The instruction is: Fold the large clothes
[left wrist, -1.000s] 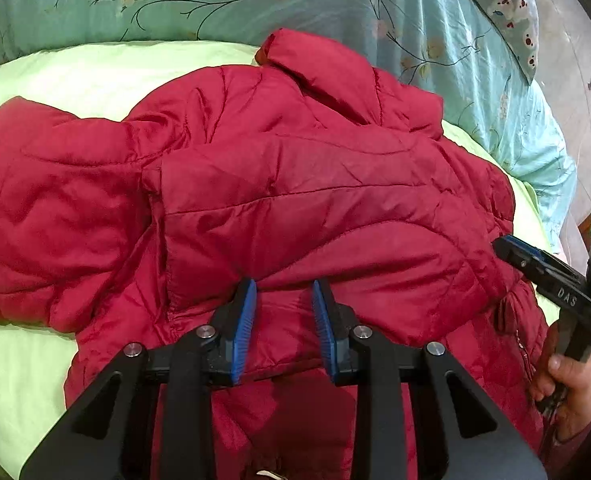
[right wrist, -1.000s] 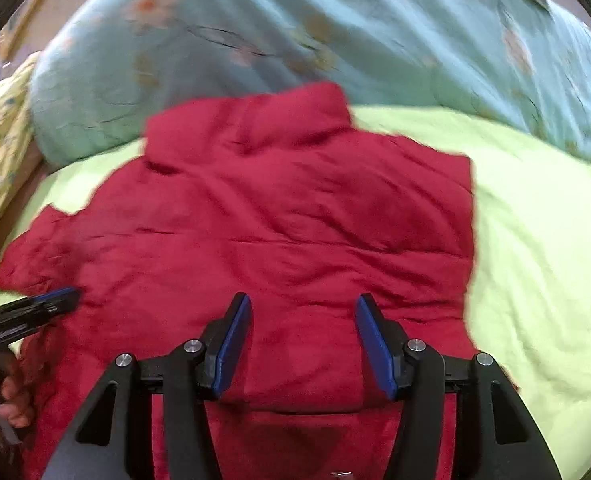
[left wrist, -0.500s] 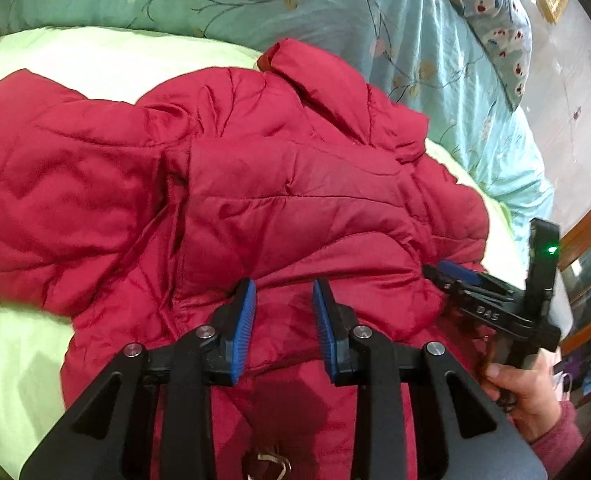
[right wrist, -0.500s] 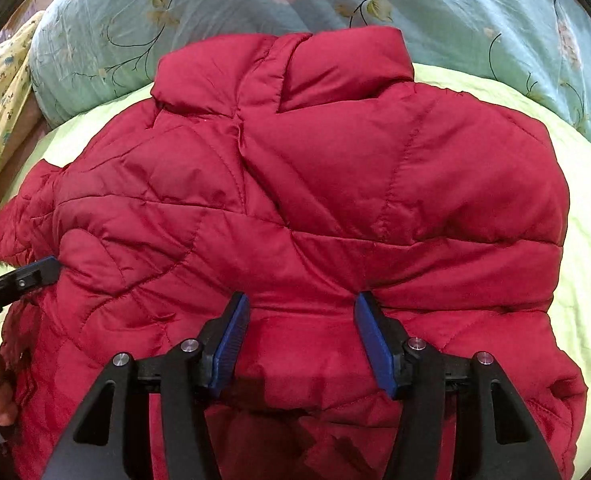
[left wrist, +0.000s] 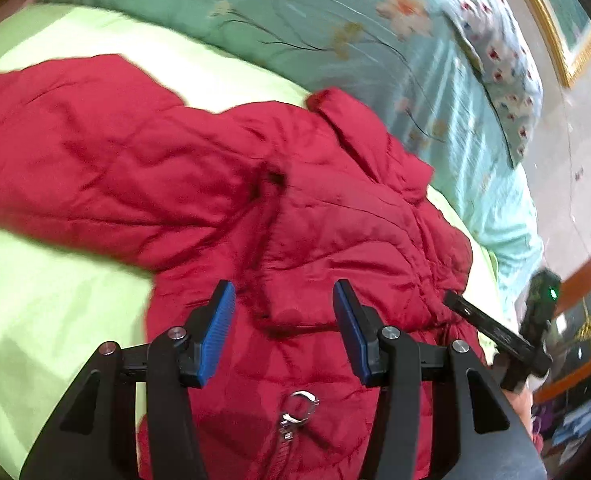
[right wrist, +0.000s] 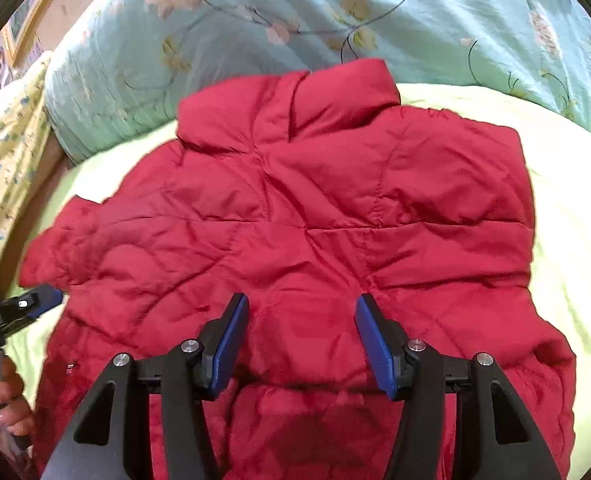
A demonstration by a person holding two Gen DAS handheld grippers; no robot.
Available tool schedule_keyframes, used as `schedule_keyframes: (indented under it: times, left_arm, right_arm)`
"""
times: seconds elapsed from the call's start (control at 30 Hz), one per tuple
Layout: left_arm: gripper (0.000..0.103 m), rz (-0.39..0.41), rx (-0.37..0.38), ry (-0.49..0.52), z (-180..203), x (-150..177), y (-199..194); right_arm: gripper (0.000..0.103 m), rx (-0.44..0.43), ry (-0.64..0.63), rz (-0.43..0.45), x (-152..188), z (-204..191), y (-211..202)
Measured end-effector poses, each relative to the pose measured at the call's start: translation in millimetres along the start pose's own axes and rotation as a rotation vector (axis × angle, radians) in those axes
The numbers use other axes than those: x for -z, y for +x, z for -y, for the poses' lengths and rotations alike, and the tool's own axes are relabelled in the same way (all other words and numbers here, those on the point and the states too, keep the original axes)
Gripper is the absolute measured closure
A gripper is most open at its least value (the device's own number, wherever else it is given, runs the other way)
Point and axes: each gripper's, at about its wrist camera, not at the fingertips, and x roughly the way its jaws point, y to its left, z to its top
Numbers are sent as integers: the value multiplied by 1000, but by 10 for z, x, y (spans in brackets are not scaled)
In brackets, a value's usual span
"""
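A red quilted jacket (left wrist: 315, 208) lies spread on a light green bed sheet (left wrist: 47, 280), collar toward the pillows. It also fills the right wrist view (right wrist: 315, 220), with one sleeve folded across its body. My left gripper (left wrist: 283, 320) is open and empty, just above the jacket's lower part near a metal zipper ring (left wrist: 301, 404). My right gripper (right wrist: 301, 340) is open and empty over the jacket's lower middle. The right gripper also shows at the right edge of the left wrist view (left wrist: 491, 332), and the left gripper at the left edge of the right wrist view (right wrist: 19, 312).
A teal floral quilt (right wrist: 295, 12) lies behind the jacket's collar. A spotted pillow (left wrist: 499, 68) sits at the far right. A yellow floral cloth (right wrist: 3, 152) lies at the bed's left side. Bare green sheet (right wrist: 567, 240) lies right of the jacket.
My left gripper's jaws have opened wide and it has swung left, showing the outstretched sleeve. The right gripper has drawn back slightly, still open.
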Motion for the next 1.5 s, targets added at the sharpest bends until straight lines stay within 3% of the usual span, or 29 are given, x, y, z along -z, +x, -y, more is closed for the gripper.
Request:
schedule_keyframes:
  times: [0.5,0.57,0.6,1.2,1.37,1.5]
  left_arm:
    - [52,80,-62,-255,-797,-13,-293]
    - [34,109,-81,-286,-929,-18,-369]
    - [33,129,-93,-297,-983,-15,-413]
    - [33,330,-265,-564,-2164,-216,-833]
    - [33,378,-229,-637,-2476,-372,-850]
    - [33,416,-256,-638,-2600,-500,-865]
  right_arm:
    - [41,-121,-41,-13,395,-329,-587]
    - [41,-138,-40,-15,449,-362,-653]
    - [41,-144,-45,-14,472,-378,-680]
    - [40,-143,-47,-38,692,-411,-782]
    - [40,-145,-49,-30,674,-411,-836]
    - [40,-141,-52,-31,670,-406,-840]
